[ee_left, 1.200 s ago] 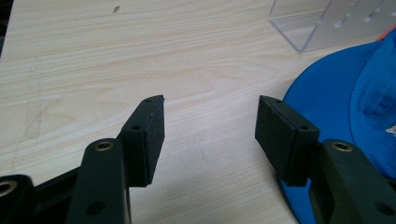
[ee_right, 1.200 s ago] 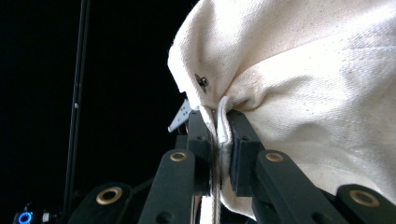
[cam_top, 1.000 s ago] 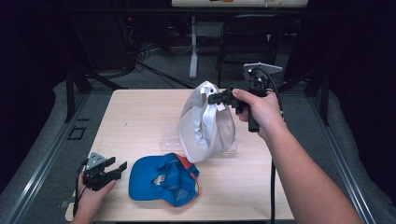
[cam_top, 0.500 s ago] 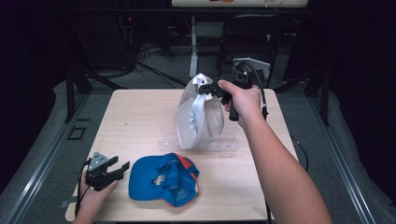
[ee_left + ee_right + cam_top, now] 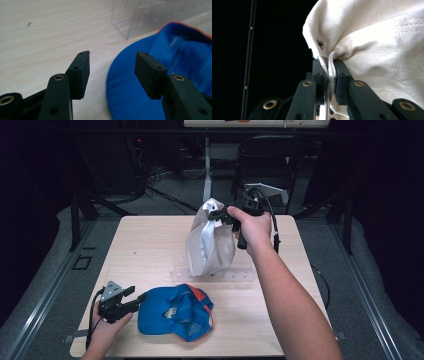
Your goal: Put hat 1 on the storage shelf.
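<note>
Two jobs were under way on the wooden surface [image 5: 150,245], and we judged both to be early steps of getting the cap into the bag. Largest of the things was the white cloth bag [image 5: 210,245], which hung upright over the middle of the surface with its bottom touching or just above a clear plastic tray [image 5: 235,275]; which of the two we could not tell. We held that bag by its gathered top edge in our right tool [image 5: 220,215], whose jaws were clamped tight on the cloth and a white drawstring [image 5: 331,65], just below a small metal rivet [image 5: 320,43].

Next in size came the blue cap [image 5: 175,312], lying near the front edge with its orange-trimmed inside turned up. Our left tool [image 5: 137,299] sat low at the cap's left rim, jaws wide but just then narrowing, one pad [image 5: 81,72] over bare wood and the other over blue fabric [image 5: 125,85]. Neither pad pressed the cap, so we counted it as not yet grasped.

We judged that the next move called for sliding the left tool forward until the rim lay between the pads, then closing firmly. The bag's mouth looked pinched shut, so it would probably need opening before the cap could go in.
</note>
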`<state>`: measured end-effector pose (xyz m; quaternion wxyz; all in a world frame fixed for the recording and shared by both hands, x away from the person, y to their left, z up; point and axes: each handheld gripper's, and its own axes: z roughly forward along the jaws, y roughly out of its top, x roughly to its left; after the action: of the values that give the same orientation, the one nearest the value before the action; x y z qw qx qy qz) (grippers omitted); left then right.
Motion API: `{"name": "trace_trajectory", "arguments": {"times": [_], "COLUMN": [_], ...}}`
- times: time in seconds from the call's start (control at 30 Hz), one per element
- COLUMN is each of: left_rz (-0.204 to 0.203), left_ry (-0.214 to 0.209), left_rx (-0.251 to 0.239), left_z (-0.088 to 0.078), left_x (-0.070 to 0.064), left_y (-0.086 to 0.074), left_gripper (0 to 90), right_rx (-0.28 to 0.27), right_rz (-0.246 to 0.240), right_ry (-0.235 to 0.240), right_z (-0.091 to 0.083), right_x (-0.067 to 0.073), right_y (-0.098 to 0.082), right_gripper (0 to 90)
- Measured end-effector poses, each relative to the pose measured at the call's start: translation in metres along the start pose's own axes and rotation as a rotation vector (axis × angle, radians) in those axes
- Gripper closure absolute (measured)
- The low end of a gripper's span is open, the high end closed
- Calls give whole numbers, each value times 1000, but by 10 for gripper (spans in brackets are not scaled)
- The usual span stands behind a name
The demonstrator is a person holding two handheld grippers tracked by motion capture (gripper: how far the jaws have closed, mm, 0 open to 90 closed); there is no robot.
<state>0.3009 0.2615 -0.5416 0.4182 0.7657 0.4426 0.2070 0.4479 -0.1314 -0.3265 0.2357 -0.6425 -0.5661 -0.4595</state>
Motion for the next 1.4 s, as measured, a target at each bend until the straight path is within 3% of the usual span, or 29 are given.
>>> {"name": "trace_trajectory", "arguments": {"times": [0.07,0.13,0.17,0.23,0.37,0.4,0.6,0.67,0.83,0.97,1.1,1.3,1.4], "left_rz": [43,52,83,102,132,156,181,184,215,228,245,240,228], "left_ry": [-39,-54,-72,-79,-107,-112,-122,-142,-128,-114,-84,-80,-108], "left_rx": [2,-1,-6,-14,-59,-60,-62,-45,-33,-15,-8,-31,-56], "left_z": [3,5,11,14,30,35,50,57,76,86,90,84,79], "left_x": [-15,-22,-33,-39,-63,-72,-92,-96,-113,-117,-118,-106,-96], "left_y": [10,14,23,27,48,56,75,79,87,88,87,86,86], "left_gripper": [461,459,451,448,436,436,437,442,447,454,557,709,733], "right_rx": [3,2,4,-4,-3,-2,-14,-8,-11,-5,-8,1,10], "right_rz": [4,4,8,4,2,3,-5,-3,-11,-7,-11,-16,-22], "right_ry": [-1,-2,-1,-2,-4,-3,0,0,5,4,5,11,17], "right_z": [0,0,-2,-3,-6,-6,-7,-8,-9,-10,-10,-8,-4], "right_x": [-2,-3,-4,-5,-6,-7,-10,-10,-9,-9,-10,-9,-5], "right_y": [0,0,0,0,0,-1,-1,-1,-3,-3,-4,-5,-7], "right_gripper": [817,817,817,817,816,816,816,815,816,815,815,816,817]}}
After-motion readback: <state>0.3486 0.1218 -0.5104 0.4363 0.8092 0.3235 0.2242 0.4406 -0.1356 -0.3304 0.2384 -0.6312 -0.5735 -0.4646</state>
